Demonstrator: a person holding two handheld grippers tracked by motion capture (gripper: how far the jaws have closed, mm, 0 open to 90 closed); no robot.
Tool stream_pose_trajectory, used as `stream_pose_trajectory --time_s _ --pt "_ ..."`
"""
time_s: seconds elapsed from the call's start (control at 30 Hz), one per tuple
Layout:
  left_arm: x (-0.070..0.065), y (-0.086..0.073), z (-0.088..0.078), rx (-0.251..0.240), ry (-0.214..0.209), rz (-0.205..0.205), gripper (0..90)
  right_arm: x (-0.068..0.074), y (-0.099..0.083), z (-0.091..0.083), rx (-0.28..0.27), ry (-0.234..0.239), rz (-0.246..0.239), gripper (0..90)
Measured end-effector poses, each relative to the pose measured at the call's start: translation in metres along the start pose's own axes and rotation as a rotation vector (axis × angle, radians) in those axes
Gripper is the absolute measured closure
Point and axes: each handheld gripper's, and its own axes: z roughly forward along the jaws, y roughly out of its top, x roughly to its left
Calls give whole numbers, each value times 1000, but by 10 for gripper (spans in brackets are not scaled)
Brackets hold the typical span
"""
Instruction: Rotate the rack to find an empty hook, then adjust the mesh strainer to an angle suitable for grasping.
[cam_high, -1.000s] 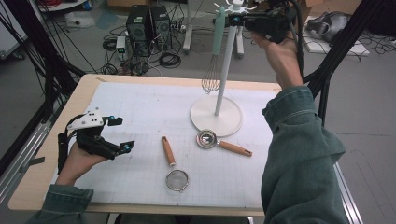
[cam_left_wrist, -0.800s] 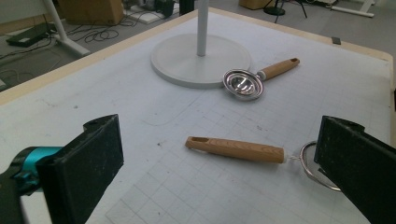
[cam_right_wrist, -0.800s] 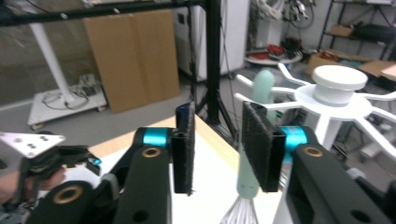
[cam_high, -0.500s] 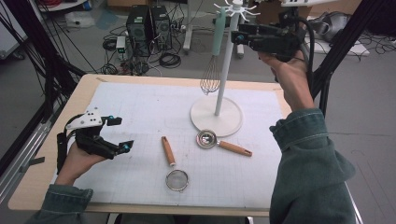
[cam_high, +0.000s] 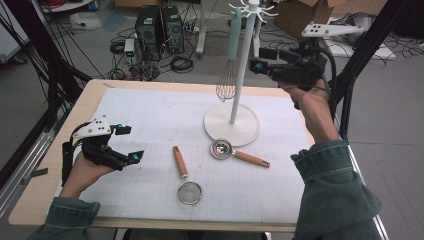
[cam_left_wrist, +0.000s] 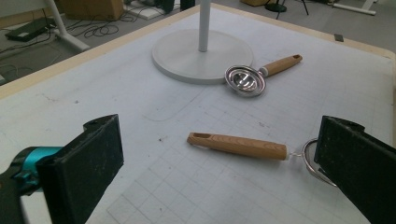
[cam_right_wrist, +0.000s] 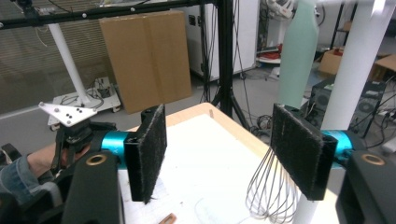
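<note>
A whisk (cam_high: 227, 85) with a mint-green handle hangs from a hook of the white stand (cam_high: 240, 80), whose round base (cam_high: 220, 125) sits on the mat. My right gripper (cam_high: 261, 59) hovers just right of the pole. Its jaws have just been opening and stand open with nothing between them. In the right gripper view the whisk (cam_right_wrist: 273, 193) hangs beyond the right gripper (cam_right_wrist: 219, 154), partly behind one jaw. My left gripper (cam_high: 131, 144) rests open on the mat at the left. A wooden-handled strainer (cam_left_wrist: 238, 145) lies just ahead of the left gripper (cam_left_wrist: 219, 179).
A small metal ladle (cam_high: 235, 152) with a wooden handle lies by the stand's base. The strainer (cam_high: 183, 175) lies near the front middle of the white grid mat (cam_high: 150, 110). Cables, computer cases and cardboard boxes stand on the floor beyond the table.
The right gripper has come away from the top of the stand, moving right and down, and its jaws have opened. The whisk stays hanging. The left gripper has not moved.
</note>
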Motion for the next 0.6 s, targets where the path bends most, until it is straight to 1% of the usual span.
stream_pose_trajectory --time_s 0.1,0.17,0.2,0.33,0.37,0.5,0.57,0.6 --pt "0 0 0 3 -2 3 18 3 -12 0 3 -22 16 317" --pt "-1 0 0 4 -4 -2 18 3 -20 1 9 -14 25 312" --pt "-1 0 0 5 -4 3 18 4 -24 1 14 -15 28 310" --pt "-1 0 2 11 -5 0 18 6 -42 0 38 -15 28 300" --pt "-1 -1 3 15 -3 -2 18 6 -47 -1 44 -15 37 300" --pt "-1 0 5 17 -8 -1 18 6 -66 -5 44 -21 56 295" --pt "-2 0 6 21 -15 1 18 6 -74 -6 53 -27 56 290" --pt "-2 0 7 22 -16 2 18 6 -77 -7 57 -28 64 285"
